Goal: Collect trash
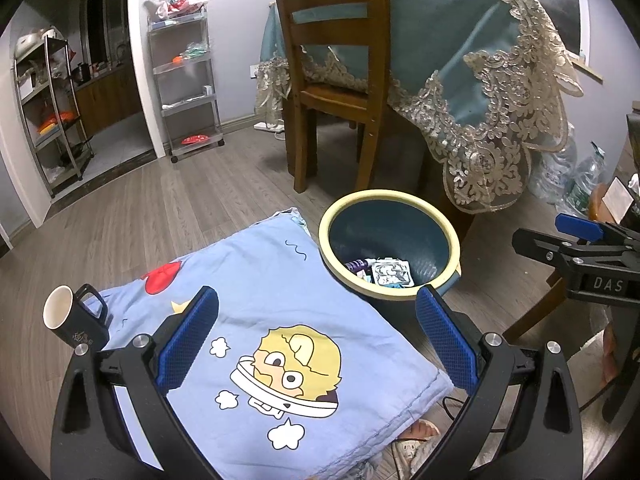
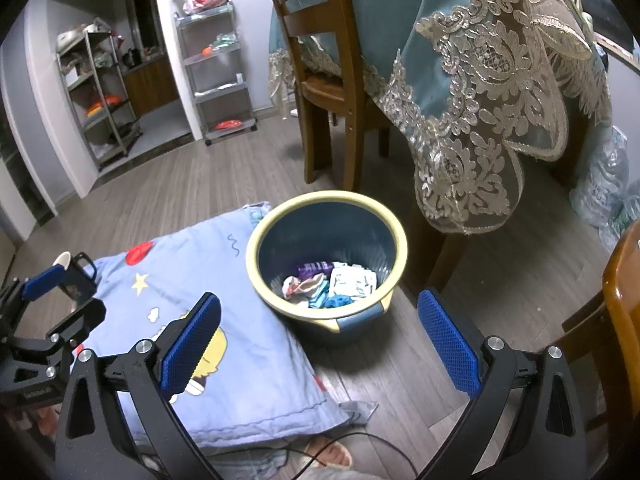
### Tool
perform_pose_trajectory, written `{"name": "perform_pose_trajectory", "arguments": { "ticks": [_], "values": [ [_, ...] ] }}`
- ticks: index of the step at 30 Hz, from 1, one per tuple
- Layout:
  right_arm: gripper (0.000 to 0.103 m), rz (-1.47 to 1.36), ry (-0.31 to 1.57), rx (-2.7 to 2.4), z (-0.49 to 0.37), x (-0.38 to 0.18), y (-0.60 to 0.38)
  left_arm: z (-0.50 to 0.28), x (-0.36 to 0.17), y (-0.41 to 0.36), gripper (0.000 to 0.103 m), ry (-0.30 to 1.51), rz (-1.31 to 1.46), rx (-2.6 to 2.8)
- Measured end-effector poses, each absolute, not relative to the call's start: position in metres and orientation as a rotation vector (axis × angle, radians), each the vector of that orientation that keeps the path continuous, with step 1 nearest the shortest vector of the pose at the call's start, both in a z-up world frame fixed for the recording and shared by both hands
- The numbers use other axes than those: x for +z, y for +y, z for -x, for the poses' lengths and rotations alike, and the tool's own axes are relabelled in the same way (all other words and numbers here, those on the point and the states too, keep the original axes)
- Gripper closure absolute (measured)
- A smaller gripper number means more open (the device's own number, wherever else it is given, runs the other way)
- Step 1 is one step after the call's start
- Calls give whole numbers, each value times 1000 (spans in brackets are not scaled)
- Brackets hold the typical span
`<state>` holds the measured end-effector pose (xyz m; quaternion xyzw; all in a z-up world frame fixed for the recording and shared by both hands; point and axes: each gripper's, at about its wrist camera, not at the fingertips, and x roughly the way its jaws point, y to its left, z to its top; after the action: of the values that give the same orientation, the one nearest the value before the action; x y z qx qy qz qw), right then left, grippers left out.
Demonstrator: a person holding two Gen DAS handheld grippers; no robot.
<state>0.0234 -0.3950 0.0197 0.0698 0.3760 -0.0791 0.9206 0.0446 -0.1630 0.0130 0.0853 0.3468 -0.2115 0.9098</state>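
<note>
A blue waste bin with a cream rim stands on the wood floor beside a low surface draped in a light blue cartoon cloth. Several wrappers and crumpled scraps lie at the bin's bottom. My left gripper hovers open over the cloth, nothing between its blue pads. My right gripper hangs open in front of the bin, also empty; it shows at the right edge of the left wrist view.
A black mug with a white inside sits at the cloth's left edge. A wooden chair and a table with teal lace-trimmed cloth stand behind the bin. Metal shelf carts line the far wall. Plastic bottles lie right.
</note>
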Motion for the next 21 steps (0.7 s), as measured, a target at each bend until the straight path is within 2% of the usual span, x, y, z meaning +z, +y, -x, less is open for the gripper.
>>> {"name": "perform_pose_trajectory", "arguments": {
  "ticks": [21],
  "values": [
    [5, -145, 778, -163, -25, 18, -395, -40, 14, -167, 6, 704, -205, -456]
  ]
}}
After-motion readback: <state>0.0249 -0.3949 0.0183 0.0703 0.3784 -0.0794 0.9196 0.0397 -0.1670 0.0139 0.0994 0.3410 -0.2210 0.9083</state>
